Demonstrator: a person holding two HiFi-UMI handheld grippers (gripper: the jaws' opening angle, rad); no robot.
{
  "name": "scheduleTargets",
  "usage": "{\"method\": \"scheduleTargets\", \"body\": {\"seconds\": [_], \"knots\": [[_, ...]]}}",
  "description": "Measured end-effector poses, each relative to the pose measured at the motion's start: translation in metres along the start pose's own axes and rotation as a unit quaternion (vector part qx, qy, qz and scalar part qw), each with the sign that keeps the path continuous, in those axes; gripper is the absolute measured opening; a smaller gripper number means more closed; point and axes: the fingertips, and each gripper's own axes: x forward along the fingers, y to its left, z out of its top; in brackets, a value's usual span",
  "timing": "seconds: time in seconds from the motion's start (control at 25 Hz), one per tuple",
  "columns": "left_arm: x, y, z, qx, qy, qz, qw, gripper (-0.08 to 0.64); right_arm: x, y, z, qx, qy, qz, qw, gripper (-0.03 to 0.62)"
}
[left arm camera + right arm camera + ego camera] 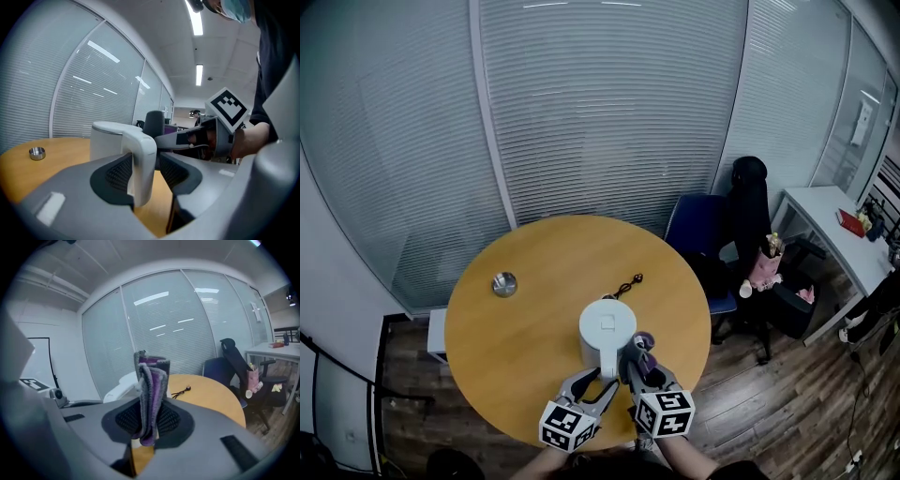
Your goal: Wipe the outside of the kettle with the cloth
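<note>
A white kettle (607,330) stands on the round wooden table (534,262), near its front edge. My left gripper (596,382) reaches in from the front, and its jaws hold the kettle's white handle (143,157) between their pads. The kettle's body (105,139) rises just behind. My right gripper (637,362) is beside the kettle's right side, shut on a folded grey and purple cloth (151,390) that stands up from its jaws (643,343). In the right gripper view, the kettle (123,384) shows just left of the cloth.
A small metal ashtray (504,283) sits at the table's left. A black cord (628,283) lies behind the kettle. Blue and black office chairs (727,239) stand at the right, with a white desk (834,225) beyond them. Glass walls with blinds close the back.
</note>
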Motion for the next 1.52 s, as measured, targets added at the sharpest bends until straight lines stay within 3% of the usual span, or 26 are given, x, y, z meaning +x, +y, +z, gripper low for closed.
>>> {"method": "scheduleTargets", "body": {"seconds": [0.4,0.68,0.92,1.08,1.2,1.36,1.52], "knots": [[0.008,0.003,-0.006,-0.017,0.004,0.011,0.9998,0.158,0.033,-0.023,-0.066,-0.006,0.083,-0.009,0.997,0.06],[0.008,0.003,-0.008,-0.02,0.009,0.008,0.9997,0.158,0.066,-0.049,-0.14,0.033,0.172,-0.039,0.984,0.058],[0.008,0.005,-0.008,-0.028,0.005,0.008,0.9996,0.158,0.074,-0.057,-0.148,0.043,0.182,-0.031,0.982,0.058],[0.008,0.004,-0.008,-0.03,0.005,0.007,0.9995,0.158,0.064,-0.063,-0.131,0.045,0.177,-0.029,0.983,0.058],[0.008,0.005,-0.008,-0.031,0.002,0.008,0.9995,0.158,0.056,-0.069,-0.097,0.041,0.144,-0.028,0.988,0.058],[0.01,0.006,-0.006,-0.038,-0.011,0.016,0.9991,0.16,0.045,-0.07,-0.025,-0.002,0.076,-0.011,0.997,0.058],[0.009,0.006,-0.007,-0.04,-0.019,0.022,0.9988,0.16,0.043,-0.064,0.029,-0.052,0.027,0.006,0.998,0.058]]}}
